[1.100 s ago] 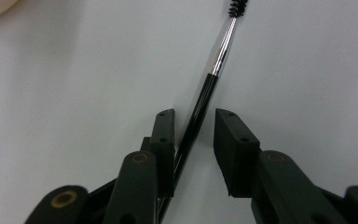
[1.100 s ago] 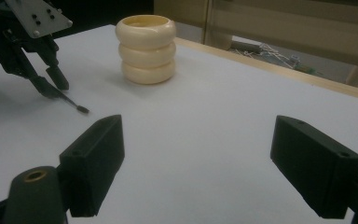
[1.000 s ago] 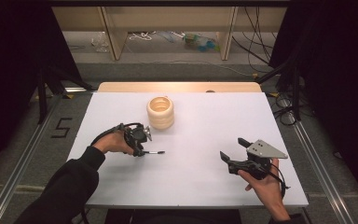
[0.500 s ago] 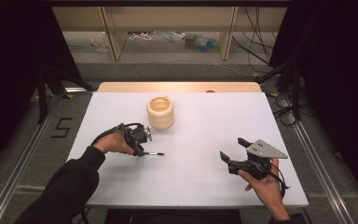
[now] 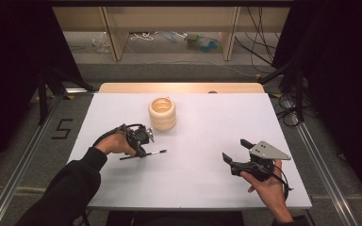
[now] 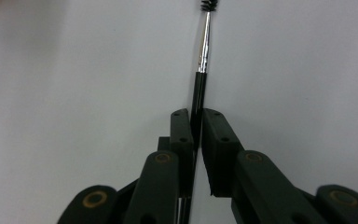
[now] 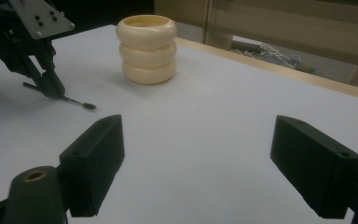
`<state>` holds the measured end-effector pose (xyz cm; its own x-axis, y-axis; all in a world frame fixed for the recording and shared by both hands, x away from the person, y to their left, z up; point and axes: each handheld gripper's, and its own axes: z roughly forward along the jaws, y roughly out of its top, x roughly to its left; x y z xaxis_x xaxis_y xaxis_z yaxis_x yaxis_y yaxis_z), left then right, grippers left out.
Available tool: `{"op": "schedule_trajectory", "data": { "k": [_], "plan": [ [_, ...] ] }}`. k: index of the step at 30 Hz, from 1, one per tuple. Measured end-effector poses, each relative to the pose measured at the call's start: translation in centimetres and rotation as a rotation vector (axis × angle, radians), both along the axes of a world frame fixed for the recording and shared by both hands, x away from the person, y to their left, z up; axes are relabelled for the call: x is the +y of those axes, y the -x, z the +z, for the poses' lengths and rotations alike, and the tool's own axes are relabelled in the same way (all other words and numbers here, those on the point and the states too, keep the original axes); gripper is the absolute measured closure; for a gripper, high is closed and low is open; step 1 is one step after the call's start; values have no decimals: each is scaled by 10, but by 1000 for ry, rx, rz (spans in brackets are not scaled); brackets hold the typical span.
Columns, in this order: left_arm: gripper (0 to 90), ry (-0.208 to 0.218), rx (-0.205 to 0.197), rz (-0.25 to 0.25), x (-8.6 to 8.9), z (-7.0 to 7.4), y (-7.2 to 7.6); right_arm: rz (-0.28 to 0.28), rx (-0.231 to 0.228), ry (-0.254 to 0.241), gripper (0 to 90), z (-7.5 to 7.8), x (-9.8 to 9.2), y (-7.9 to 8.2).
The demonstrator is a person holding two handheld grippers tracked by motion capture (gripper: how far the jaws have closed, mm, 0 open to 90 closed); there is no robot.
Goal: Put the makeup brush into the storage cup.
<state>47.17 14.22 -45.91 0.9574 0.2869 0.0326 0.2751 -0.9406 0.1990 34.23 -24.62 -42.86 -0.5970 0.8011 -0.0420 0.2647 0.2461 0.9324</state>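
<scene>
A thin black brush (image 5: 153,153) with a silver ferrule and a small bristle tip lies flat on the white table (image 5: 207,117). My left gripper (image 5: 140,149) is low over it, and its jaws have just been closing. In the left gripper view the pads (image 6: 182,133) press on the black handle of the brush (image 6: 203,56), which points straight ahead from my left gripper (image 6: 196,114). A cream ringed pot (image 5: 162,113) stands upright behind it. My right gripper (image 5: 235,150) rests at the right, open with nothing between its jaws (image 7: 205,158), and faces the pot (image 7: 147,48) and the brush (image 7: 77,101).
A wooden strip (image 5: 181,87) runs along the table's far edge, with shelf legs and cables on the floor beyond. Bare white tabletop lies between the two grippers and around the pot. Metal rails (image 5: 320,165) flank the table.
</scene>
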Motion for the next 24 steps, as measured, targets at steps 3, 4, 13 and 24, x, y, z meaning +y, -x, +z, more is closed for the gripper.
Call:
{"op": "schedule_trajectory", "data": {
  "k": [3,4,13,24],
  "plan": [
    [835,-7,8,4,0,0,-1,0,-1,0,187,0,0,0],
    [836,-7,9,7,-1,0,-1,1,0,1,187,0,0,0],
    [852,-15,17,20,-3,0,-2,2,-2,1,187,0,0,0],
    [854,-17,14,24,-3,1,-1,3,-1,2,187,0,0,0]
  ]
}}
